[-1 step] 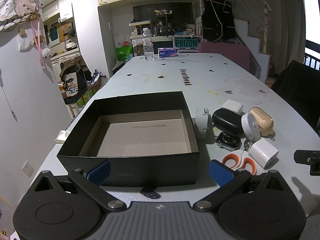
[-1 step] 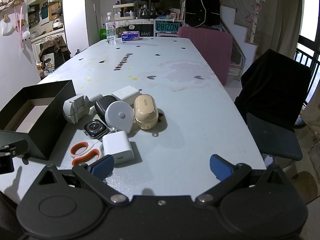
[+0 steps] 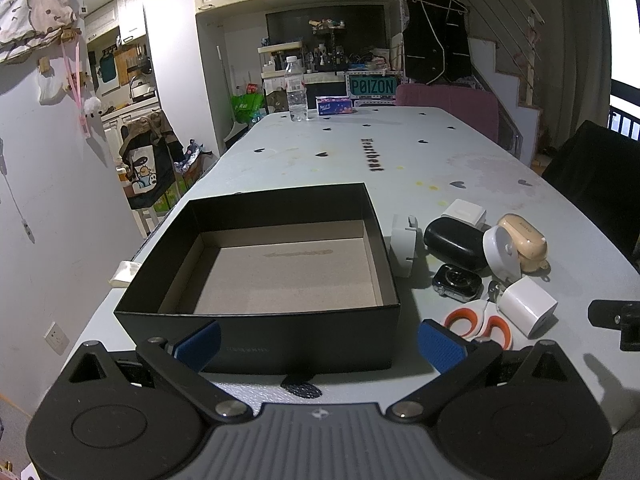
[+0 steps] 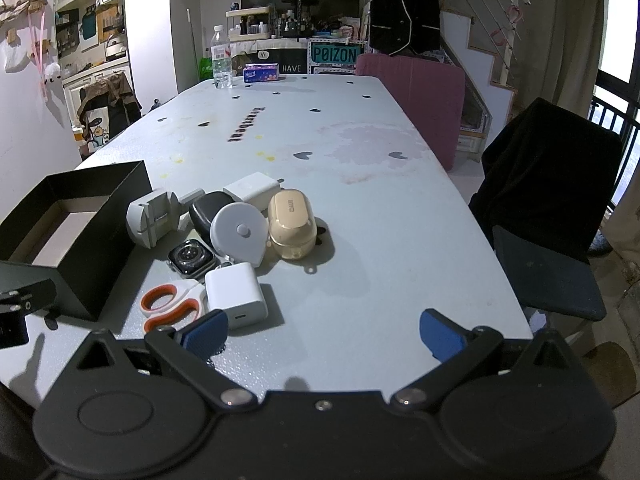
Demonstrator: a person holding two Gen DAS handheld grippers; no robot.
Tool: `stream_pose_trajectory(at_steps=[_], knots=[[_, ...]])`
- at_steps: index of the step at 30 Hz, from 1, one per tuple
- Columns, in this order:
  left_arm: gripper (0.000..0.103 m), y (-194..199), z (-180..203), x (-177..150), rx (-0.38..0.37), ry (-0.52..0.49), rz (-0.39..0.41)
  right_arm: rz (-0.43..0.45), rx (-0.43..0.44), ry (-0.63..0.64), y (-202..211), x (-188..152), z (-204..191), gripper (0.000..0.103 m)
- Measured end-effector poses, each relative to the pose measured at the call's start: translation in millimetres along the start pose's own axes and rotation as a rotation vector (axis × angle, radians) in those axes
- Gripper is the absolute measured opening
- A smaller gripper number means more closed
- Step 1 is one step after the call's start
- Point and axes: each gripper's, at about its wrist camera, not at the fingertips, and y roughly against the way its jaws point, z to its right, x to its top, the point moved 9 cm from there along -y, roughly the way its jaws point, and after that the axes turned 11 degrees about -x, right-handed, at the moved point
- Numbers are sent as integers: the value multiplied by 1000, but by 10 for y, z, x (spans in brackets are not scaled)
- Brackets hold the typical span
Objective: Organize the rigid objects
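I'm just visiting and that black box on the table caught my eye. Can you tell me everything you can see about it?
The black box is an open, lidless rectangular carton, seemingly cardboard, matte black outside with a plain brownish-grey lining. It sits flat and upright on the pale table, near the front-left edge. Nothing lies inside; only a faint smudge marks its floor. A white holder stands just off its right wall, with the other small items further right. The open left gripper hovers before its front wall, not touching it.
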Motion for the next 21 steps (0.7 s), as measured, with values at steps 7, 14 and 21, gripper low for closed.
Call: stream_pose_trajectory(at_steps=[7,14,21], knots=[[103,68,-32,141,8,6,48,16,14,-25,84,55,64,103],[103,165,-206,400,55,12,110,68,1,-15,177,220,60,103],[103,260,-497,750,127,5,169,166,-16,-15,270,626,4,103]])
